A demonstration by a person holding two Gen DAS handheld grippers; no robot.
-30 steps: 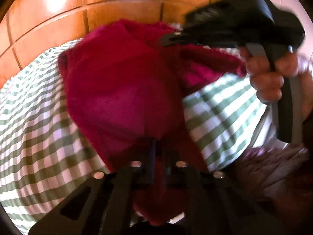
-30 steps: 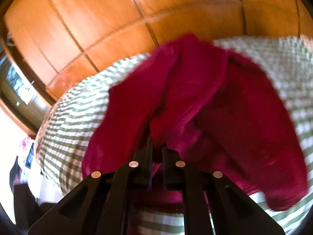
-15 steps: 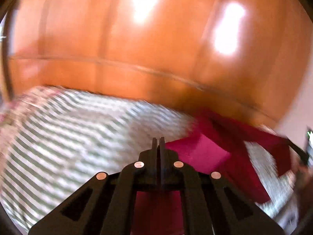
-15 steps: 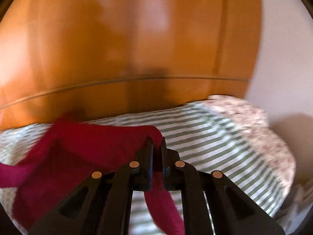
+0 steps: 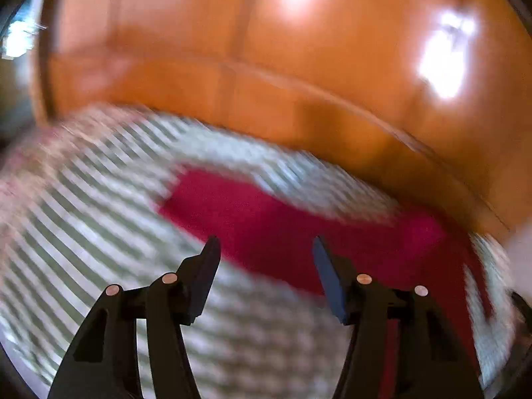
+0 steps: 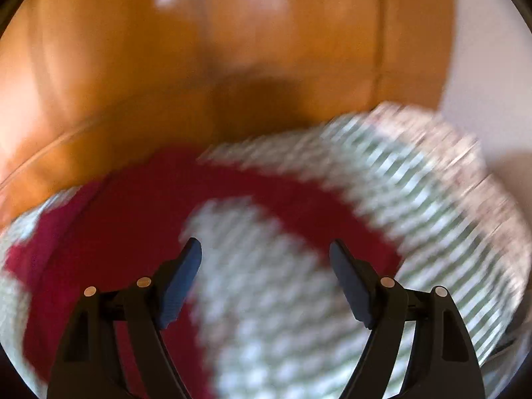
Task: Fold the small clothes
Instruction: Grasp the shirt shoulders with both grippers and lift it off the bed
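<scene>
The red cloth (image 5: 299,232) lies spread on the striped sheet (image 5: 99,226), free of both grippers. In the left wrist view it runs as a long band from about 10 o'clock of centre, down across the middle, to the 4 o'clock edge, where a narrow strip of it trails toward the bottom. In the right wrist view the cloth (image 6: 126,226) fills the 8 o'clock side and sends an arched band over the top of a patch of sheet (image 6: 432,199), ending near 3 o'clock of centre. Both views are blurred, so folds and seams cannot be made out.

The left gripper (image 5: 266,259) has its jaws spread wide with nothing between them; the cloth shows beyond its fingertips, and its right finger overlaps the red in the picture. Whether it touches cannot be told. The right gripper (image 6: 264,259) is likewise wide apart and holds nothing; sheet shows between its fingers.

Behind the sheet, from 9 to 3 o'clock across the top of both views, stands an orange wood panel (image 5: 299,66) with bright glare spots. In the right wrist view, pale wall (image 6: 482,66) shows at 2 o'clock.
</scene>
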